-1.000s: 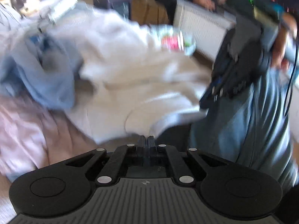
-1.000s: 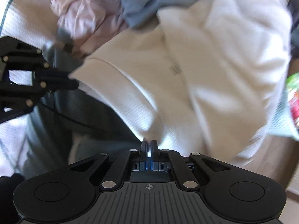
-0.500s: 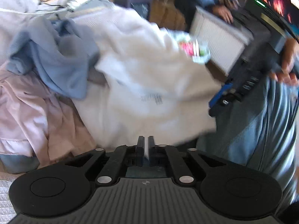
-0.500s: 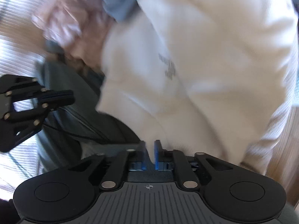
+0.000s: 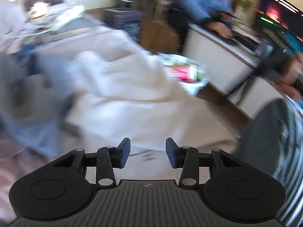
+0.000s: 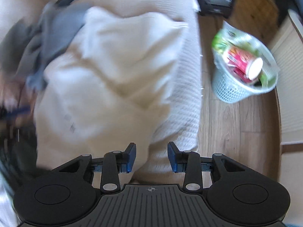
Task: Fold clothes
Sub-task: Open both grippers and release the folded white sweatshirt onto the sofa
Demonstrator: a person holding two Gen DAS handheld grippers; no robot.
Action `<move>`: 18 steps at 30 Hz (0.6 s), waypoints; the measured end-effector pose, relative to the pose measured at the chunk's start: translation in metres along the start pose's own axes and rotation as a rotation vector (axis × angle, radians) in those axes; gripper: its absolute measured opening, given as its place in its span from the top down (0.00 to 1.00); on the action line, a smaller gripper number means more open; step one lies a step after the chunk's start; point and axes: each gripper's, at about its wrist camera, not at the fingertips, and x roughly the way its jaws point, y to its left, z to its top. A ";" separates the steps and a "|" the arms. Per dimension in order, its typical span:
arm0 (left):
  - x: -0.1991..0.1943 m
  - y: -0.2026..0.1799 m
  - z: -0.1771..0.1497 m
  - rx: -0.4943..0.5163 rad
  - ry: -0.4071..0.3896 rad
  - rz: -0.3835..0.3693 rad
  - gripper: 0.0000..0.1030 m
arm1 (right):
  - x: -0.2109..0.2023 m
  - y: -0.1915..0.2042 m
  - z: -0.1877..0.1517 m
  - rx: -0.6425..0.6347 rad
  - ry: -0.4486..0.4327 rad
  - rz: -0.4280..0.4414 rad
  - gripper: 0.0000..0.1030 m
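cream garment [image 6: 106, 79] | ahead of splayed right hand-held gripper [image 6: 151, 156] | ungripped

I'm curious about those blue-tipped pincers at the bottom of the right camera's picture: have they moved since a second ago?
Yes. The right gripper has opened: its fingers, then shut on the cream garment, now stand apart against the fixed black housing, holding nothing.

Sweater [image 6: 113, 71]: cream cloth, matt.
Blanket [image 6: 181, 113]: white, waffle-textured.
Floor [image 6: 236, 124]: wood.
Basket [image 6: 233, 89]: perforated plastic.

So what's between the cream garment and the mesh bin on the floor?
Right wrist view: past the cream garment comes the waffle blanket's edge, then bare wood floor up to the mesh bin.
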 end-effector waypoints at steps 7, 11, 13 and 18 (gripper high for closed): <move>0.049 -0.039 -0.013 -0.001 0.099 -0.129 0.79 | 0.030 -0.033 0.023 0.142 -0.021 0.052 0.64; 0.070 -0.049 -0.021 0.001 0.149 -0.175 0.79 | 0.046 -0.041 0.025 0.172 -0.011 0.083 0.72; 0.077 -0.054 -0.022 0.004 0.160 -0.189 0.82 | 0.049 -0.046 0.023 0.183 0.003 0.111 0.86; 0.089 -0.062 -0.027 0.003 0.197 -0.204 0.82 | 0.052 -0.052 0.021 0.202 0.041 0.087 0.91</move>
